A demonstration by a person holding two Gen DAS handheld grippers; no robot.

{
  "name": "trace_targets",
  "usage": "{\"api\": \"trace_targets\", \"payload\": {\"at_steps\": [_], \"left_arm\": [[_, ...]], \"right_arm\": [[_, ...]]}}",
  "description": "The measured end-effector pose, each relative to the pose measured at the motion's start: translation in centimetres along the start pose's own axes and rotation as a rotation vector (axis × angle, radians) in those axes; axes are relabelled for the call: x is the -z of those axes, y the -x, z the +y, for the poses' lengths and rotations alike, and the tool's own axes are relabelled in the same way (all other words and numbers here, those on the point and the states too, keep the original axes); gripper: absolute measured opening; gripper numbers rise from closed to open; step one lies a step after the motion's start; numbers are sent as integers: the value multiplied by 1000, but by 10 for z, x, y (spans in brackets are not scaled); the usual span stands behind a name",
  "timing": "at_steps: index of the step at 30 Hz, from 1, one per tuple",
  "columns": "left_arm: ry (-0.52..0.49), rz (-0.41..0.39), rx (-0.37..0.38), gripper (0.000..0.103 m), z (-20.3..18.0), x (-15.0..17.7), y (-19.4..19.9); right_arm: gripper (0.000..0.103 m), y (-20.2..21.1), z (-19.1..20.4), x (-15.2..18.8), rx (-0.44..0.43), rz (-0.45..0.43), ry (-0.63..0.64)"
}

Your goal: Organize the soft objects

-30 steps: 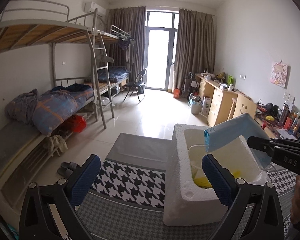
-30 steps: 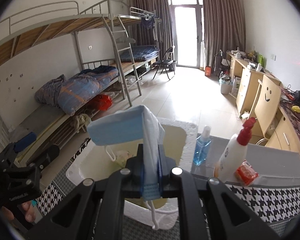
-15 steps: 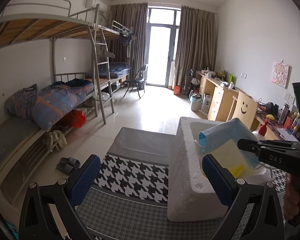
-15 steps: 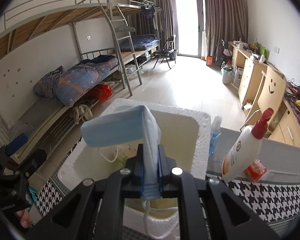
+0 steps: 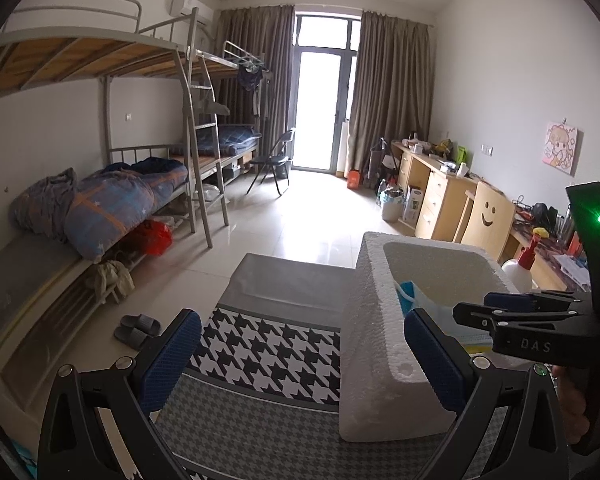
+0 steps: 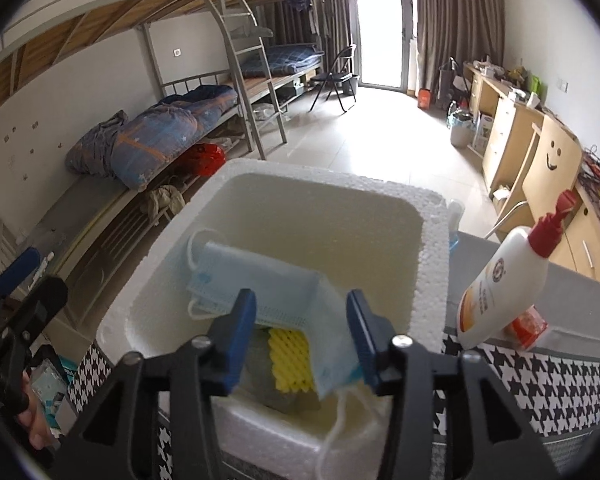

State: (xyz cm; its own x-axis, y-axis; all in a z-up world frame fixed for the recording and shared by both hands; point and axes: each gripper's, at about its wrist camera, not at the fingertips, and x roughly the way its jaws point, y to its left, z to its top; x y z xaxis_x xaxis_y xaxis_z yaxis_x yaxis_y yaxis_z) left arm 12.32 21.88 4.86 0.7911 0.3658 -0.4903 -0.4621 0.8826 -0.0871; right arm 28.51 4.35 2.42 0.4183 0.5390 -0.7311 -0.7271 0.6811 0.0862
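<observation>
Left wrist view: the left tongs (image 5: 300,358) hang spread wide and empty above the houndstooth-covered surface (image 5: 268,352), with the near wall of the white foam box (image 5: 374,328) standing between their blue pads. A corner of the blue face mask (image 5: 407,290) shows over the box rim. The right tongs (image 5: 484,312) reach in over the box from the right; from this side I cannot tell how their pads stand.

Right wrist view: the right tongs (image 6: 302,336) are released — pads well apart, clamping nothing. The face mask (image 6: 260,284) lies inside the foam box (image 6: 432,248), draped over a yellow textured sponge (image 6: 290,364), and one white ear loop (image 6: 340,420) trails out over the near rim. A white bottle with a red pump (image 6: 500,288) stands on the surface just beside the box.

The mask looks very light and limp; it will fold and sag however it is taken. A pinch across the pleated middle would likely hold best — the thin loops could slip or snag on the crumbly foam edge.
</observation>
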Motion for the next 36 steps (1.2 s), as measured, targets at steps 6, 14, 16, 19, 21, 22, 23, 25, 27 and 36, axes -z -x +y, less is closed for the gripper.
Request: {"api": "trace_targets", "payload": {"at_steps": [6, 14, 16, 19, 21, 22, 23, 25, 27, 36], "left_arm": [[-3, -4, 4, 102, -1, -1, 2], [-18, -26, 23, 102, -14, -2, 14], [-22, -35, 31, 102, -17, -2, 18], [-26, -40, 40, 102, -21, -2, 21], [-32, -47, 45, 102, -23, -1, 25], [-39, -50, 47, 102, -25, -1, 27], [-45, -51, 46, 102, -26, -1, 29], [-58, -59, 43, 102, -30, -1, 34], [-64, -69, 48, 102, -32, -1, 40], [-98, -114, 92, 102, -44, 1, 68]], "right_arm": [[70, 15, 1, -1, -10, -47, 16], [71, 40, -4, 3, -5, -101, -12], [71, 48, -3, 4, -2, -125, -12], [80, 58, -1, 9, 7, -155, -8], [83, 64, 0, 12, 17, -175, -5], [83, 68, 0, 13, 20, -186, -3], [83, 71, 0, 14, 23, -192, 0], [84, 77, 0, 18, 27, -199, 8], [87, 83, 2, 23, 39, -220, 22], [94, 115, 2, 44, 25, -314, -4]]}}
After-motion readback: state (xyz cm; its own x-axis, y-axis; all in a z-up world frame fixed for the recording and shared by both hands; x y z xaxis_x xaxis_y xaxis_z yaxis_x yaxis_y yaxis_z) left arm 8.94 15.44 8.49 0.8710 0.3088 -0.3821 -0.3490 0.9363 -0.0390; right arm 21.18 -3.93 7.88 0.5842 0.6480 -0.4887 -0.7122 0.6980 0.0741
